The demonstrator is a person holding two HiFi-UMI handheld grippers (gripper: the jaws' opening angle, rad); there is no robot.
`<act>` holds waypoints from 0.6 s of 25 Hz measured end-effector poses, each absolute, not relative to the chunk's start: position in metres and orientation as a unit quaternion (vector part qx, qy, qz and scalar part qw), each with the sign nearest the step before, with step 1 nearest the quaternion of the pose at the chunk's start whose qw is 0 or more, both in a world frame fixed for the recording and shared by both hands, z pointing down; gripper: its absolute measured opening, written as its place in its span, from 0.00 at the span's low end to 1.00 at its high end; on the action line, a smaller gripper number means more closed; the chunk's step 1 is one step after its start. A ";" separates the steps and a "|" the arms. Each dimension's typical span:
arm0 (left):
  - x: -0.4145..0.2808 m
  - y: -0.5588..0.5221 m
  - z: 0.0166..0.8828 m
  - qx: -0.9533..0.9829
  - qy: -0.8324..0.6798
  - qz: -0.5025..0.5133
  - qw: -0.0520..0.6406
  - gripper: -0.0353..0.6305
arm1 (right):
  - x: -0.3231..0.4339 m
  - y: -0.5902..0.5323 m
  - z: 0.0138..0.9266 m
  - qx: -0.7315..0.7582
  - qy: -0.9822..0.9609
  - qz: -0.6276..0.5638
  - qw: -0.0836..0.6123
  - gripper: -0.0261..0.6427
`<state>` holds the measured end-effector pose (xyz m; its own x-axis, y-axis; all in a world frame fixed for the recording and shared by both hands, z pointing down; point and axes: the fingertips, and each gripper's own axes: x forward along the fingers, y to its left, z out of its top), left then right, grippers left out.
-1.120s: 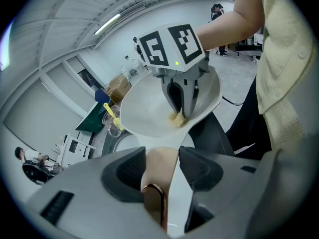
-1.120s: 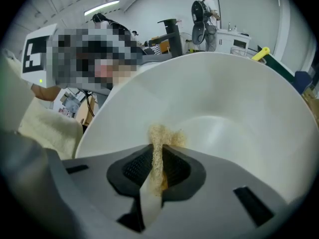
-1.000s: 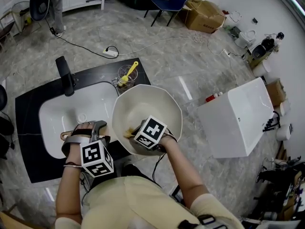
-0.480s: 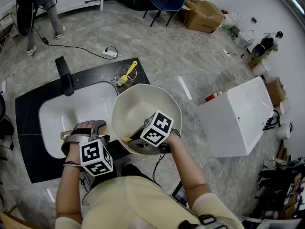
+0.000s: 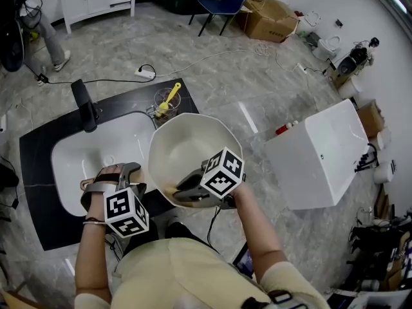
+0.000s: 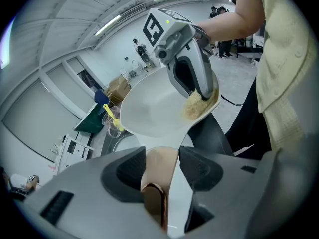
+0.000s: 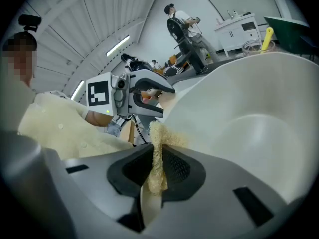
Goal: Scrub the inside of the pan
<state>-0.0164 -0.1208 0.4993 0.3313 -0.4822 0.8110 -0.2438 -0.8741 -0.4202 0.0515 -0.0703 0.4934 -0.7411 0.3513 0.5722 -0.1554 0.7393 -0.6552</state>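
In the head view, marker cubes and hands cover the jaws of the left gripper [image 5: 121, 171] and the right gripper [image 5: 182, 190], so we cannot read either grip there. The scrubber [image 5: 170, 189] is only a brownish smear in that view. A person [image 5: 26, 18] far behind the sink [image 5: 84, 156] is cut off by the frame.

The pan [image 5: 187, 148] is tilted just right of the sink with its pale inside facing us. All we see in it is the scrubber, pressed against the near wall by the rim. Behind the sink's right corner stands a glass [image 5: 166, 102] holding a yellow brush [image 5: 172, 95]; we cannot make out its head.

The left gripper view shows the left jaws clamped on the pan's handle [image 6: 158, 169], whose copper-coloured end points at the camera. It also shows the scrubber's fuzzy tan mass under the right gripper. The right gripper view shows those jaws pinched narrow on the scrubber, with its fibres spreading onto the pan wall. The faucet [image 5: 84, 105] at the sink's back appears only in the head view.
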 end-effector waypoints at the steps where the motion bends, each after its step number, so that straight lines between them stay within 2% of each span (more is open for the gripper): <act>1: -0.016 -0.121 0.499 -0.810 0.223 -0.531 0.111 0.38 | 0.052 -0.073 0.489 -0.051 -0.867 0.356 0.346 0.14; 11: -0.019 -0.118 0.492 -0.829 0.213 -0.508 0.096 0.38 | 0.071 -0.091 0.469 0.024 -0.892 0.333 0.306 0.14; 15: -0.013 -0.116 0.475 -0.860 0.222 -0.456 0.062 0.38 | 0.074 -0.094 0.462 0.045 -0.899 0.324 0.290 0.14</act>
<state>-0.0131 -0.1163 0.4754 0.4858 -0.4383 0.7563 -0.3243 -0.8938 -0.3097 0.0736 -0.0942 0.4618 -0.8282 0.1070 0.5500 -0.2684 0.7859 -0.5570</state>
